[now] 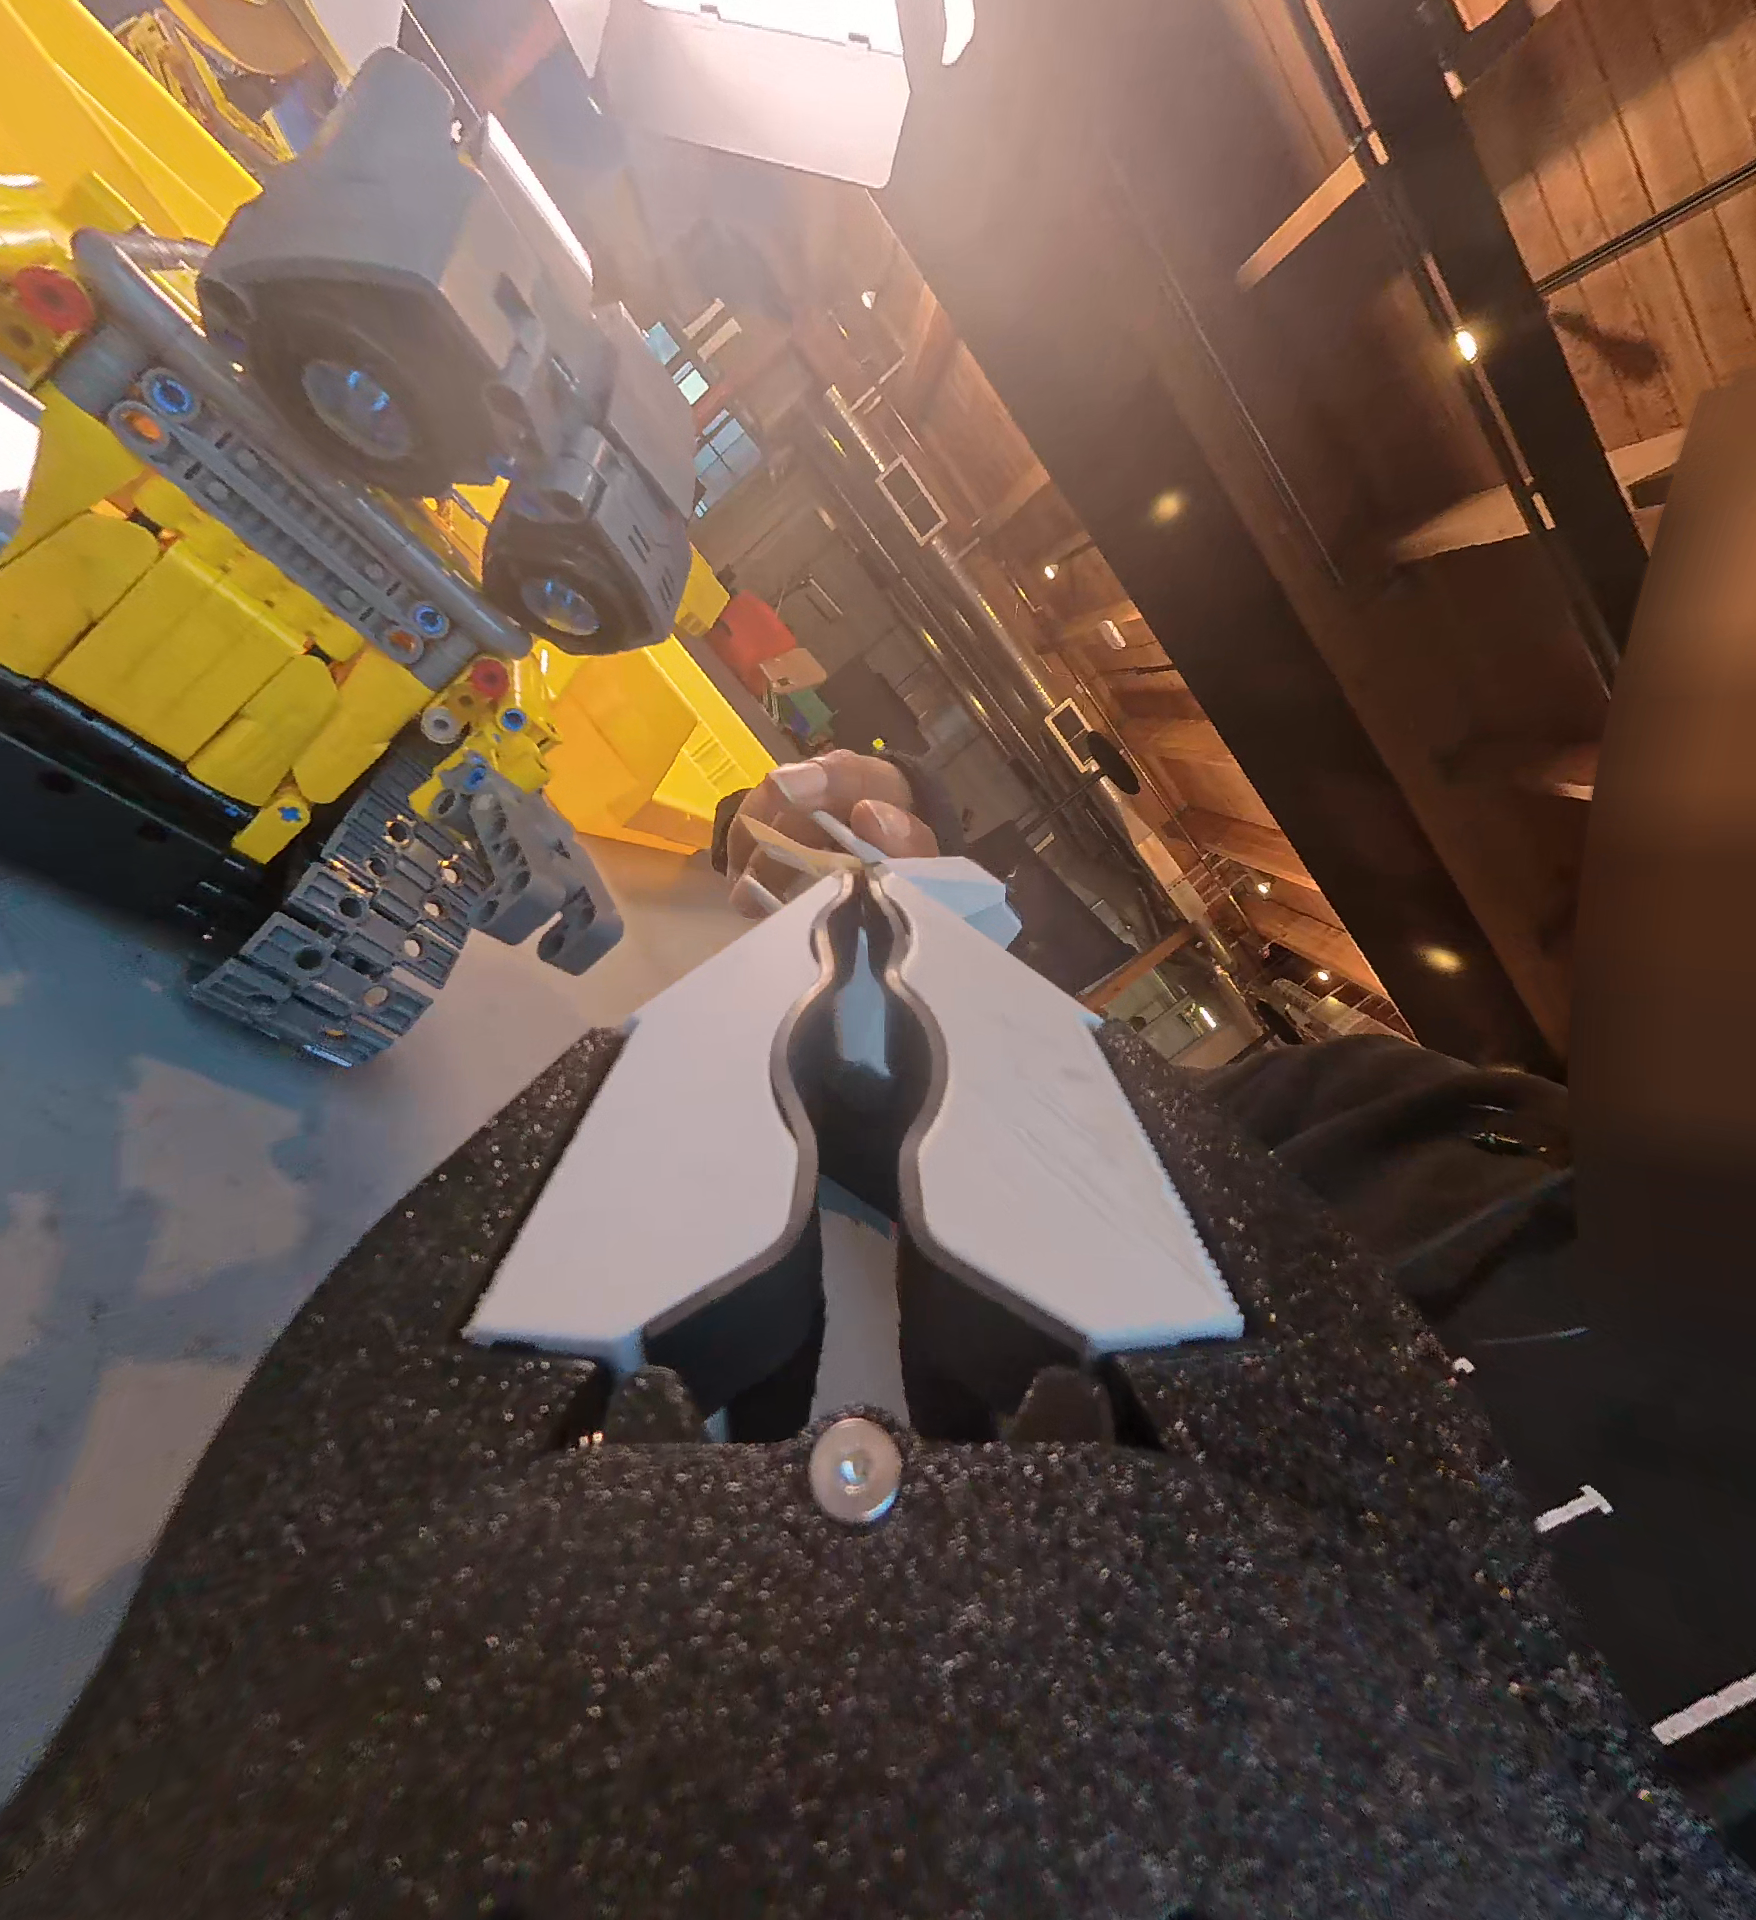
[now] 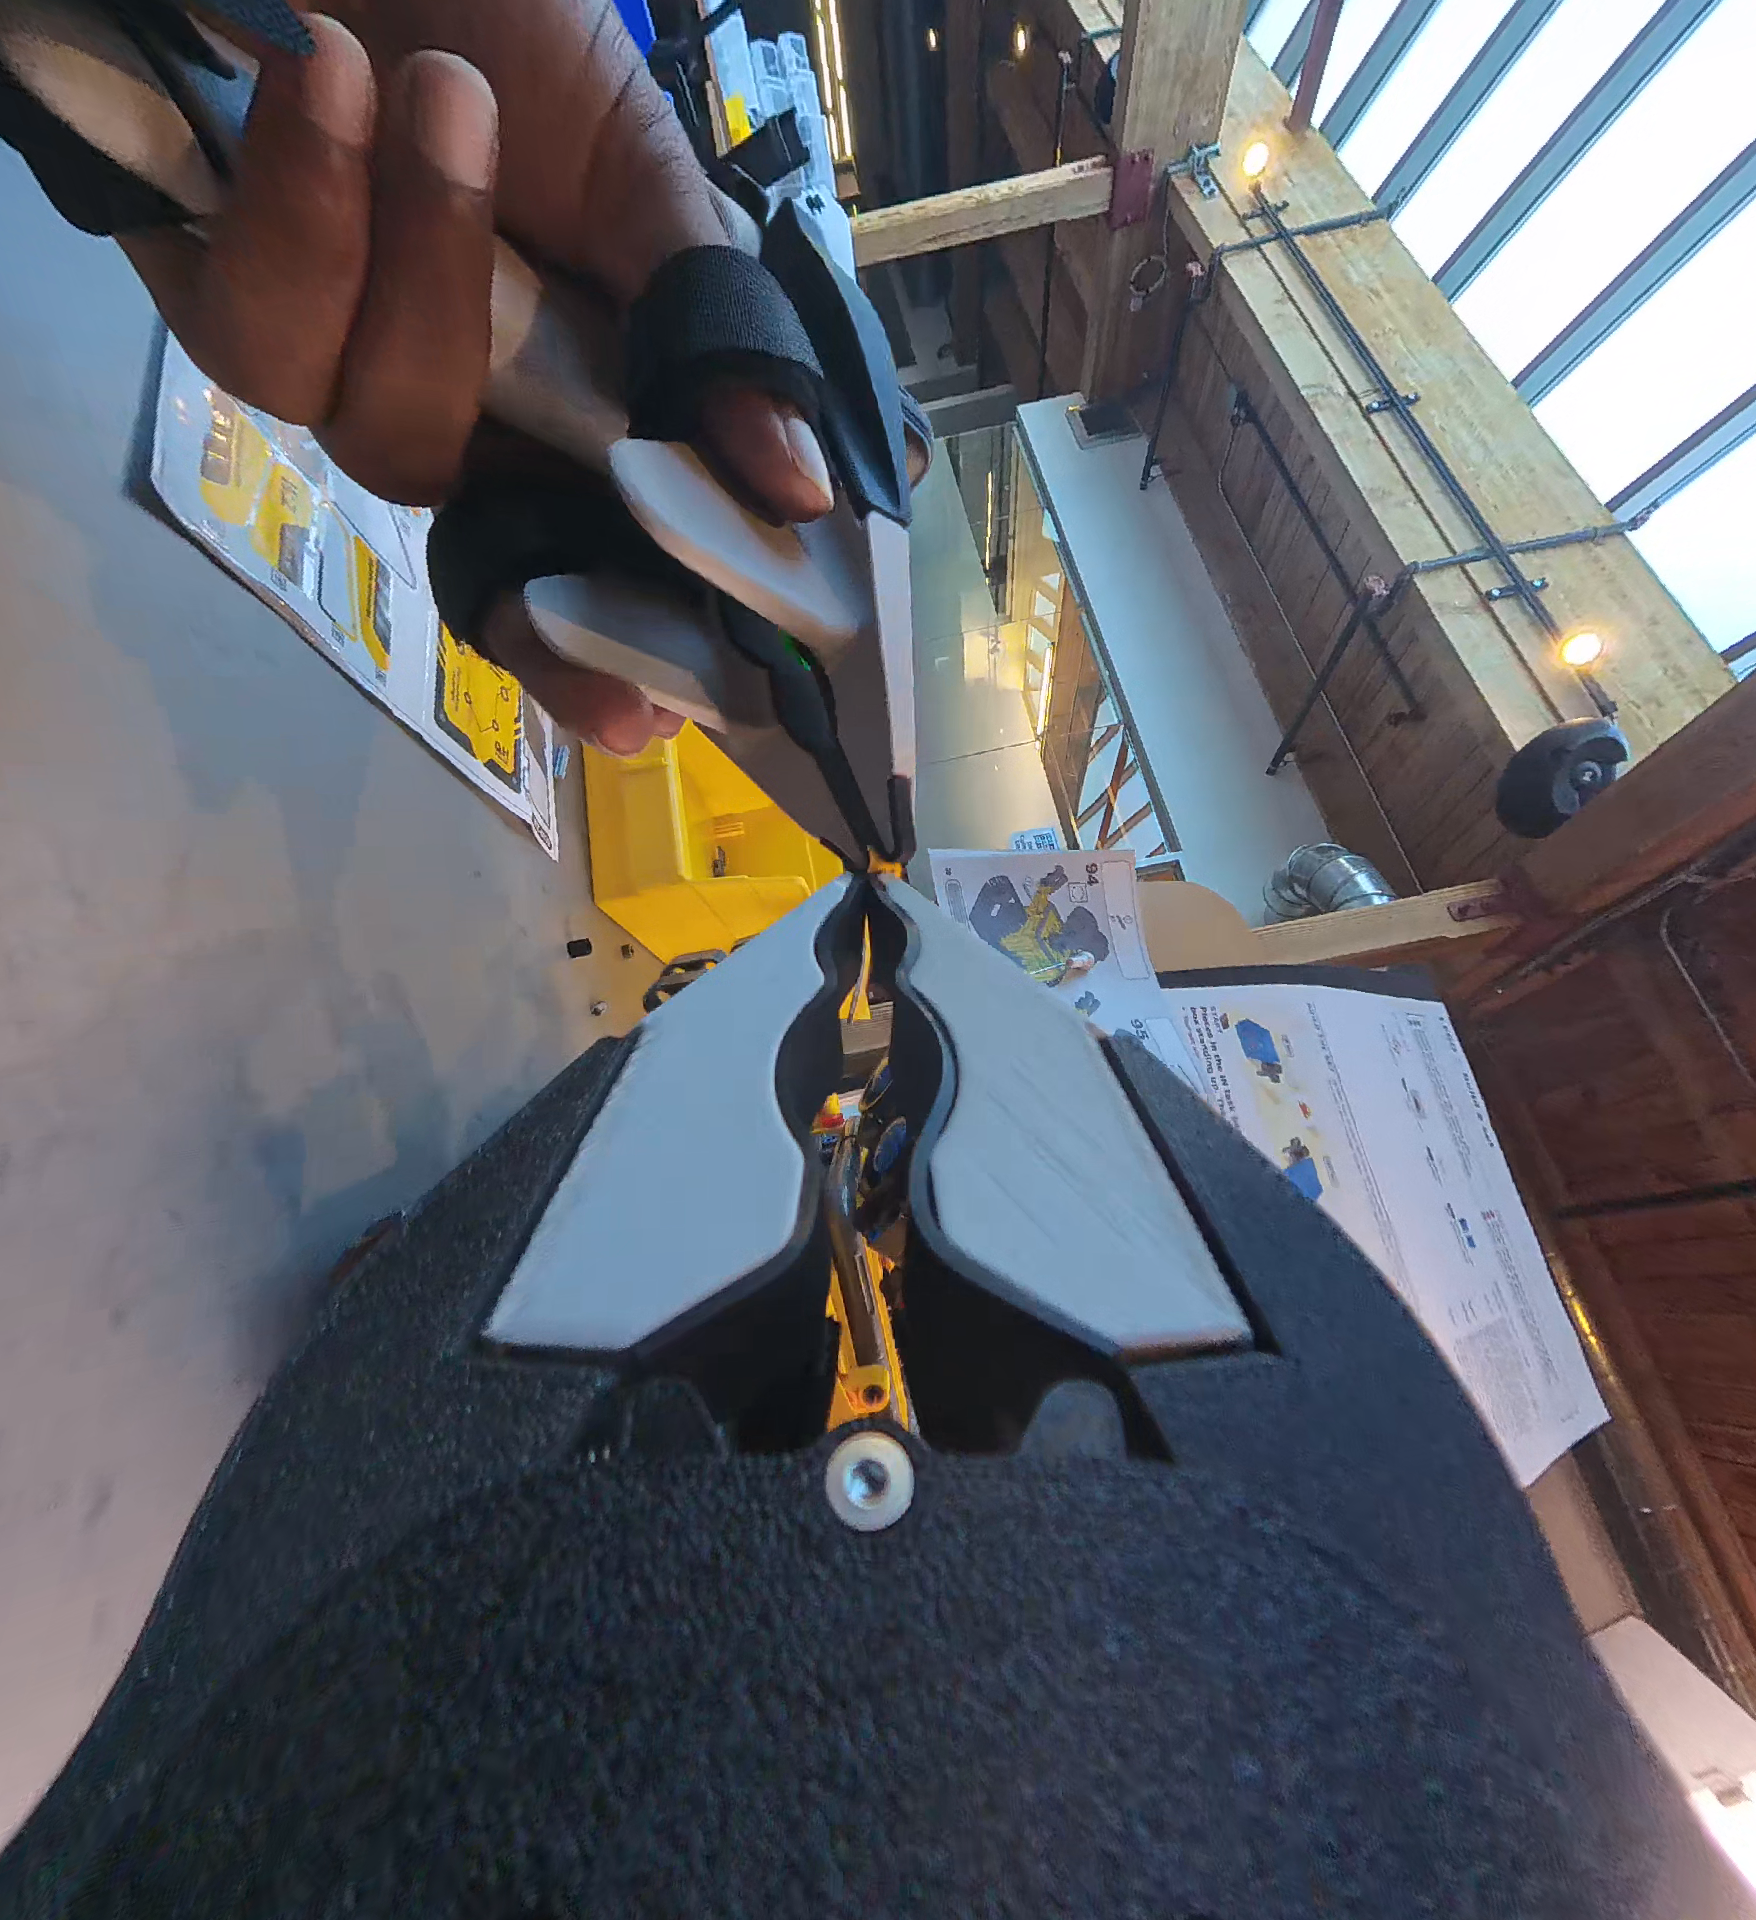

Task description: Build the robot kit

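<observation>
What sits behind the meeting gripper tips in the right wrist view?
Behind the right gripper and left gripper, which pinch a small yellow piece, lie a yellow bin and an instruction sheet. The left gripper and hand cover the table beyond.

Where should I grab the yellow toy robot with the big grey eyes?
Probably its boxy yellow body, from the two sides above the tracks: it is wide and blocky. The grey head tilts on a thin neck beam, so it may snap off. The left hand-held gripper and the right hand-held gripper are shut on a small yellow piece.
</observation>
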`<state>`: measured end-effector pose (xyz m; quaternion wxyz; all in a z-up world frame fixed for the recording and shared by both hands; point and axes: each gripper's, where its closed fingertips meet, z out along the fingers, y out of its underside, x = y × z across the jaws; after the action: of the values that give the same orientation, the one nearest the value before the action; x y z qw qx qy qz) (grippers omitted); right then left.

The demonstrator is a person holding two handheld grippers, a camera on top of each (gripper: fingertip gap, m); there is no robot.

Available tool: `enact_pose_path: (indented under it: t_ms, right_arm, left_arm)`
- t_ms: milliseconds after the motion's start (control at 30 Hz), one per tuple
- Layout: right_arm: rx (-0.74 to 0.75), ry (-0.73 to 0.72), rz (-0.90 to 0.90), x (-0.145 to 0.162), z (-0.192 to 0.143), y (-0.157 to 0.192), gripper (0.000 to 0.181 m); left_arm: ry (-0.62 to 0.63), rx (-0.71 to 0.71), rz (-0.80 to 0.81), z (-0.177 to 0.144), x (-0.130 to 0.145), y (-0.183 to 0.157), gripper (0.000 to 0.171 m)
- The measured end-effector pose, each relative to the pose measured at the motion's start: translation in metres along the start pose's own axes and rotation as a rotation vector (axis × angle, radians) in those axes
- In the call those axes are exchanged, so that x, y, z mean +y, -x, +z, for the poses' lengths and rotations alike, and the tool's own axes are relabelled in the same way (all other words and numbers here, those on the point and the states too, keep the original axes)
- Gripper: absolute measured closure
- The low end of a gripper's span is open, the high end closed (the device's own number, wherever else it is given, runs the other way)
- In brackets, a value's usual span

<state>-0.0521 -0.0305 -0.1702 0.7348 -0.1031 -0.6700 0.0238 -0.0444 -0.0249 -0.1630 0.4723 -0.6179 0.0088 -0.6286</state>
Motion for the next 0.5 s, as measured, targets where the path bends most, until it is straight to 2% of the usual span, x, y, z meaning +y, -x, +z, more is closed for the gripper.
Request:
enact_pose_path:
  t_ms: [267, 500]
  right_arm:
    - [0.003, -0.007, -0.003, -0.0015, -0.0011, 0.0009, 0.181]
    - [0.009, -0.031, 0.100, -0.0014, -0.0052, -0.0063, 0.162]
  left_arm:
    - [0.007, -0.009, 0.026, -0.0018, 0.0006, 0.0025, 0.171]
    - [-0.012, -0.016, 0.091, -0.0060, -0.0047, 0.0022, 0.171]
